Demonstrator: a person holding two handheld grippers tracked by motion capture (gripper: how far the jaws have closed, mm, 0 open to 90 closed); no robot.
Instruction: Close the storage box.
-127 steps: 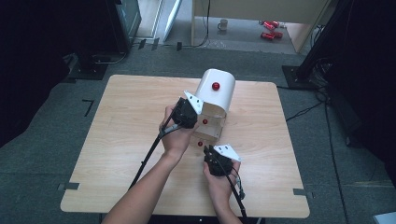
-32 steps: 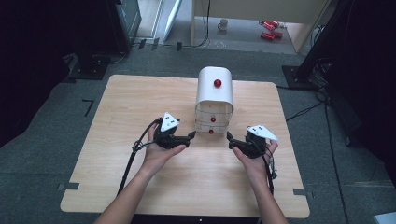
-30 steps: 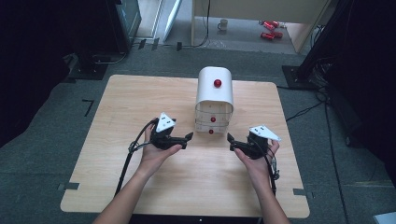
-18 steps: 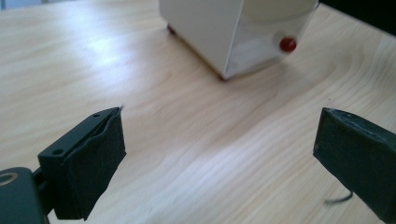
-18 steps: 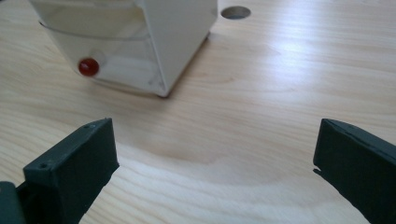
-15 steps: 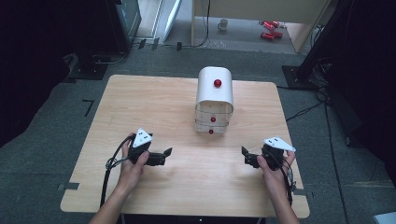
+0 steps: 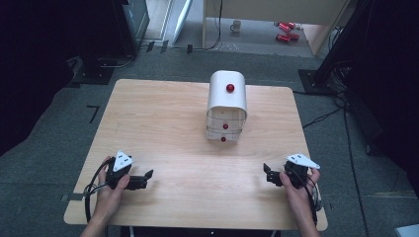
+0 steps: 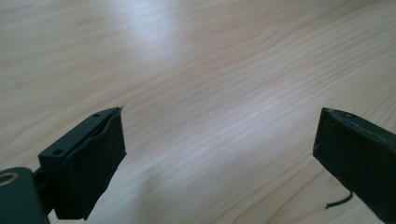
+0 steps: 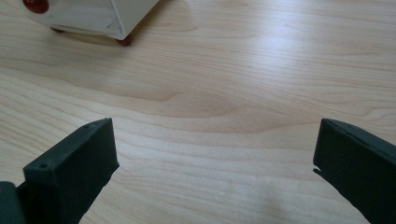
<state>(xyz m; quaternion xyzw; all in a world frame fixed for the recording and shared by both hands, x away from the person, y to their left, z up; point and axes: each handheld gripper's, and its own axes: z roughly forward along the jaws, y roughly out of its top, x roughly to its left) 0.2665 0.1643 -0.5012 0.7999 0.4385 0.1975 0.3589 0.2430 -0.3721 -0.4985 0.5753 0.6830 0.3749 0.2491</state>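
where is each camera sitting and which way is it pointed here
High view: above the person's side, looking forward and down on the light wooden table; both forearms, left gripper, right gripper, small white drawer cabinet with red knobs.
Left gripper view: rides the left gripper, facing bare wood between its open black fingers.
Right gripper view: rides the right gripper, facing wood and the cabinet's lower edge.
Shared: high and right gripper views both show the cabinet.
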